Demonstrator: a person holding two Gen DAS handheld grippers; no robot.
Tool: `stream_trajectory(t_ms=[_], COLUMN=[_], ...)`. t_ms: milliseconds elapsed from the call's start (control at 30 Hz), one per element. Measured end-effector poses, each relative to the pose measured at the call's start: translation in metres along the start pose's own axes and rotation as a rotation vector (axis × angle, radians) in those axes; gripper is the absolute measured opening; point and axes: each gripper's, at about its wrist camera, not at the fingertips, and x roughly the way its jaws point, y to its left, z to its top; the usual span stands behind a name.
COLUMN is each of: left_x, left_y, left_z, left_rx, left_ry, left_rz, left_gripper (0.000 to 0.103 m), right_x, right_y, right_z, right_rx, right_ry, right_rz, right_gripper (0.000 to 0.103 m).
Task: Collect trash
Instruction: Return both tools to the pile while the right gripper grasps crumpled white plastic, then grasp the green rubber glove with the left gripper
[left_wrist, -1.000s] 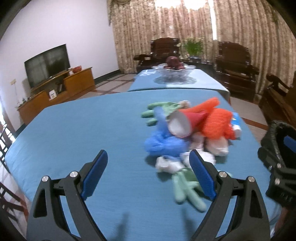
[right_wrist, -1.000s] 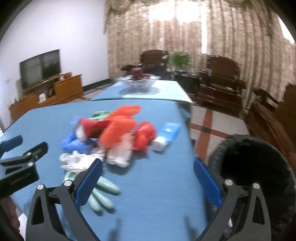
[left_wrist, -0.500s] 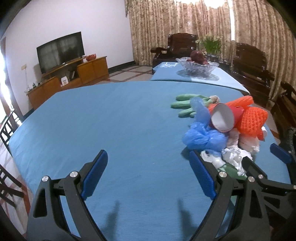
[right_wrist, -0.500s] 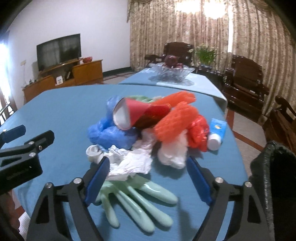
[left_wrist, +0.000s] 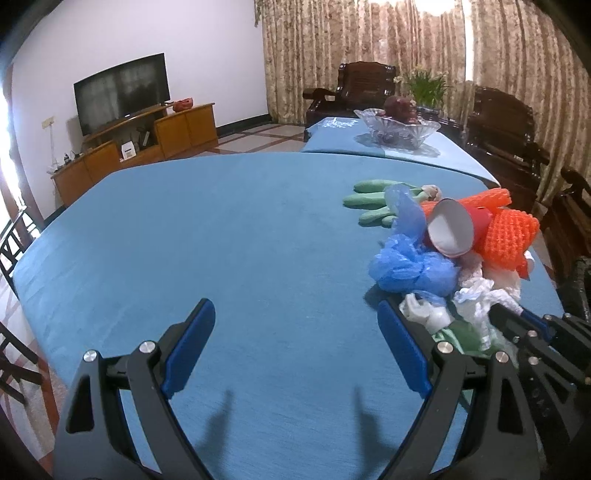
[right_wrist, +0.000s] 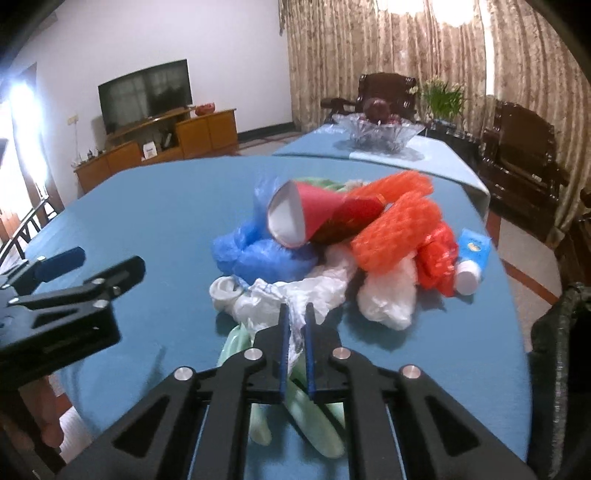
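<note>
Two green glove fingers (right_wrist: 314, 424) show, rest hidden under right hand-held gripper (right_wrist: 295, 314).

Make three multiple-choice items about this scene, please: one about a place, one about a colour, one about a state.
1. Where does the glass bowl stand?
A. on the far table
B. in the trash pile
C. on the TV cabinet

2. What colour is the outside of the paper cup?
A. green
B. red
C. yellow

3. How is the right gripper?
A. wide open
B. shut on the white plastic bag
C. shut on the blue tube

Key: 1 A, it stands beyond the near table's far edge; 2 B, its red side shows; 3 B, its fingers have just closed on white film.
</note>
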Motion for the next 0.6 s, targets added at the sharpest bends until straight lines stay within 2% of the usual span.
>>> stream_trajectory(t_ms=[333, 600], left_x=[-0.003, 0.011], left_y=[-0.046, -0.086], left_z=[-0.006, -0.014], left_rx=[0.050, 0.082], left_ry=[0.015, 0.061], left_rz=[-0.091, -0.146], left_gripper=[0.087, 0.087], right_x=[-0.054, -0.067], right_y=[-0.044, -0.084], right_z=[-0.011, -0.030], right_rx=[0.061, 0.128], right_ry=[-0.036, -0.011], right_rz=[-0.069, -0.143], right_gripper=[0.007, 0.007])
